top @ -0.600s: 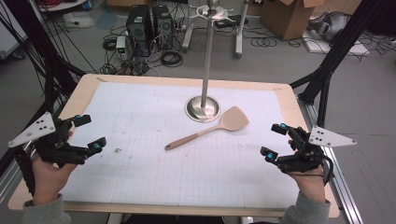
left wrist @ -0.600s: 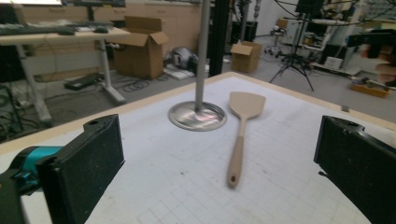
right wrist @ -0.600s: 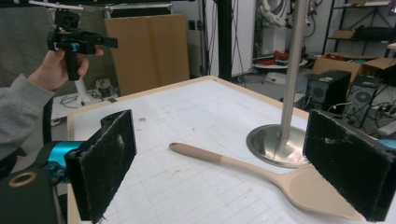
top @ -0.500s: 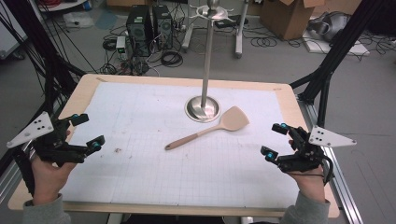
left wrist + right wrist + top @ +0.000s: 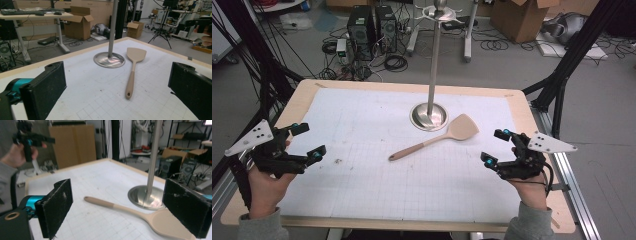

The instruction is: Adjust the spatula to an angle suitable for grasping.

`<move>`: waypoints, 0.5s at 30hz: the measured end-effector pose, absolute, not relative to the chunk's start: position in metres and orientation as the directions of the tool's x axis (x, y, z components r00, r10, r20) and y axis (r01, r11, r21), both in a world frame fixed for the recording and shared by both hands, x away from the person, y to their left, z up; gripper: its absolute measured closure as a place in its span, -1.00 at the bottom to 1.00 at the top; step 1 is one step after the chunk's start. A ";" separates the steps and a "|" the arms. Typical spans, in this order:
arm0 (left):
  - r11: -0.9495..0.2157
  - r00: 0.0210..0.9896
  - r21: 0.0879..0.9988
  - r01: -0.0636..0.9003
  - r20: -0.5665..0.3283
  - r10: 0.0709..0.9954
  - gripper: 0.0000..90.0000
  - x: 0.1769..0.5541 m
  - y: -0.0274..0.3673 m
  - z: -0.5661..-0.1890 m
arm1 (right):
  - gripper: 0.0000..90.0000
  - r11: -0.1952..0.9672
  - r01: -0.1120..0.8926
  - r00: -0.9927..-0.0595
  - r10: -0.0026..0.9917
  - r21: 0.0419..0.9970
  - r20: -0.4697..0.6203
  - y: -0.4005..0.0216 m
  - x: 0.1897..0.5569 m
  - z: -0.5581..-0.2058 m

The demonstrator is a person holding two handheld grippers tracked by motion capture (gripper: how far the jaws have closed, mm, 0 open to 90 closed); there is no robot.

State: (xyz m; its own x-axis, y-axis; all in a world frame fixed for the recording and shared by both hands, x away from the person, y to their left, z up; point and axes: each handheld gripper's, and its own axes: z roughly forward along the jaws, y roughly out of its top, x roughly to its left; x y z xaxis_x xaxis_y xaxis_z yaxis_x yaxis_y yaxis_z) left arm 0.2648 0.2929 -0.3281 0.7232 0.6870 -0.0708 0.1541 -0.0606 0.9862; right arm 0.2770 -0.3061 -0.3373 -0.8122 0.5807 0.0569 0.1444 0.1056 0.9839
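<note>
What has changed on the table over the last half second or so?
Very little. The left tool has shifted slightly toward the table's near left edge, away from the spatula. Nothing was picked up or let go. The right tool stays in place, both tools are open and empty, and the spatula lies where it was beside the metal stand.

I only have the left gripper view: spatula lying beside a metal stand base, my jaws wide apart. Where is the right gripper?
Observer: The right gripper hovers near the table's right edge, beside the spatula's blade end, clear of it.
Operator: Is it open?
Observer: Yes, its jaws stand wide with nothing between the pads.
Operator: What tops the stand?
Observer: In the high view, the stand ends in a small ring of hooks with a knob.
</note>
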 end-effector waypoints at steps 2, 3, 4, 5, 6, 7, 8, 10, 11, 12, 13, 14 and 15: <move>-0.060 0.724 0.986 0.154 -0.071 0.686 -0.96 0.265 0.293 -0.328 | -0.81 0.124 0.152 -0.803 0.593 0.981 0.049 -0.301 0.281 -0.340; -0.062 0.724 0.986 0.155 -0.071 0.686 -0.96 0.264 0.293 -0.328 | -0.81 0.130 0.152 -0.802 0.596 0.980 0.045 -0.299 0.282 -0.341; -0.062 0.722 0.986 0.156 -0.071 0.688 -0.96 0.264 0.294 -0.329 | -0.81 0.132 0.152 -0.799 0.599 0.979 0.043 -0.298 0.284 -0.342; -0.060 0.719 0.985 0.160 -0.074 0.691 -0.96 0.263 0.294 -0.330 | -0.81 0.134 0.156 -0.798 0.601 0.979 0.045 -0.297 0.286 -0.343; -0.062 0.716 0.985 0.162 -0.074 0.694 -0.96 0.263 0.295 -0.330 | -0.81 0.138 0.153 -0.797 0.603 0.979 0.040 -0.295 0.287 -0.343; -0.058 0.713 0.985 0.163 -0.077 0.697 -0.96 0.262 0.296 -0.331 | -0.81 0.139 0.155 -0.795 0.605 0.978 0.039 -0.294 0.289 -0.344; -0.058 0.711 0.985 0.163 -0.076 0.699 -0.96 0.261 0.297 -0.331 | -0.81 0.144 0.153 -0.793 0.608 0.978 0.034 -0.292 0.291 -0.345; -0.057 0.707 0.985 0.163 -0.076 0.704 -0.96 0.260 0.299 -0.331 | -0.81 0.149 0.164 -0.790 0.611 0.975 0.039 -0.289 0.295 -0.347; -0.056 0.705 0.985 0.162 -0.076 0.705 -0.96 0.259 0.299 -0.331 | -0.81 0.153 0.163 -0.792 0.610 0.975 0.037 -0.288 0.297 -0.348; -0.057 0.702 0.985 0.164 -0.076 0.708 -0.96 0.257 0.301 -0.331 | -0.81 0.152 0.163 -0.791 0.611 0.975 0.037 -0.286 0.299 -0.348; -0.056 0.701 0.985 0.166 -0.078 0.709 -0.96 0.256 0.301 -0.331 | -0.81 0.146 0.169 -0.793 0.608 0.975 0.047 -0.285 0.300 -0.349; -0.056 0.701 0.985 0.166 -0.078 0.709 -0.96 0.256 0.301 -0.331 | -0.81 0.138 0.175 -0.793 0.606 0.975 0.057 -0.283 0.302 -0.350; -0.057 0.700 0.985 0.166 -0.077 0.710 -0.96 0.254 0.302 -0.331 | -0.81 0.133 0.173 -0.794 0.605 0.976 0.059 -0.281 0.304 -0.351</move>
